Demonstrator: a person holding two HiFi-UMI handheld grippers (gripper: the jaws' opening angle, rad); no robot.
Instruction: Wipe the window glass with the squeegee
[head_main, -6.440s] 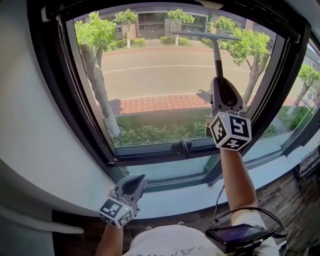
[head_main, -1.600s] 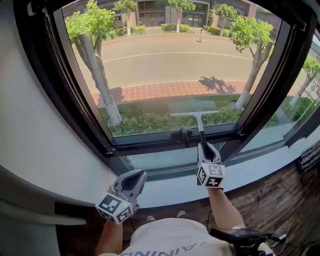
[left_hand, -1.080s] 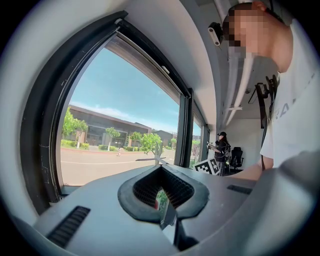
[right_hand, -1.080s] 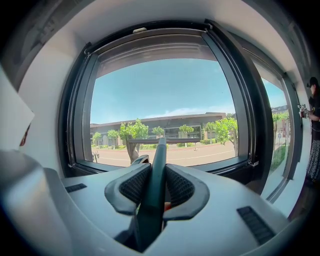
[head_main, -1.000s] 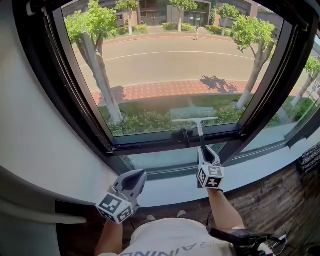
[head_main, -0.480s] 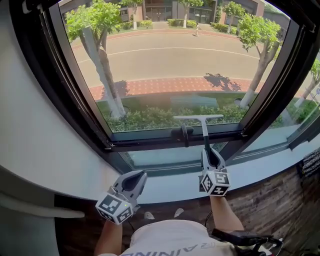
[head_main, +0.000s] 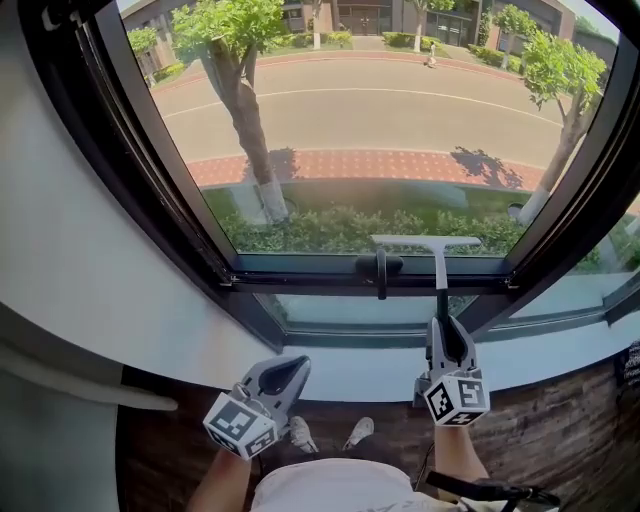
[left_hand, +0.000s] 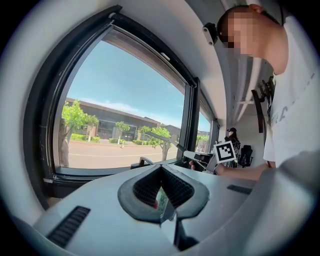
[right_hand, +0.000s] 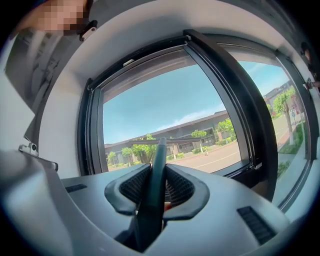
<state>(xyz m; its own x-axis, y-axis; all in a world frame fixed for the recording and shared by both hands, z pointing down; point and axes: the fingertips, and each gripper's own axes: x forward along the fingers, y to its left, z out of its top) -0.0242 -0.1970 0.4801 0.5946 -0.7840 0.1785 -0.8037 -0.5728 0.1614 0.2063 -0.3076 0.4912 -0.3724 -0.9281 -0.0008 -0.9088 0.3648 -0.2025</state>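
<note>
Nearest the person, at about 7 o'clock in the head view, the left gripper (head_main: 287, 369) hangs low over the dark wooden floor (head_main: 560, 430). Its own view shows the jaws pressed together with nothing between them, which suits a hand that has no part in the stroke.

At about 5 o'clock the right gripper (head_main: 447, 333) points up toward the window, its jaws pinching the dark slim handle of the grey-bladed squeegee (head_main: 439, 272) near its lower end (a low hold gives the longest reach up the pane). The handle rises past the white sill (head_main: 330, 352) and the black window frame (head_main: 300, 268).

The blade lies level at the bottom of the large clear window glass (head_main: 380, 130), around 5 o'clock on the pane and just right of the black latch handle (head_main: 380, 272). Whether the rubber touches the glass cannot be told. With the blade at the foot of the pane, a downward pass looks finished, and the next one likely calls for lifting it to the top.

Beyond the glass lie a green hedge (head_main: 350, 230), a red brick pavement (head_main: 400, 165) and a grey road (head_main: 380, 100).
</note>
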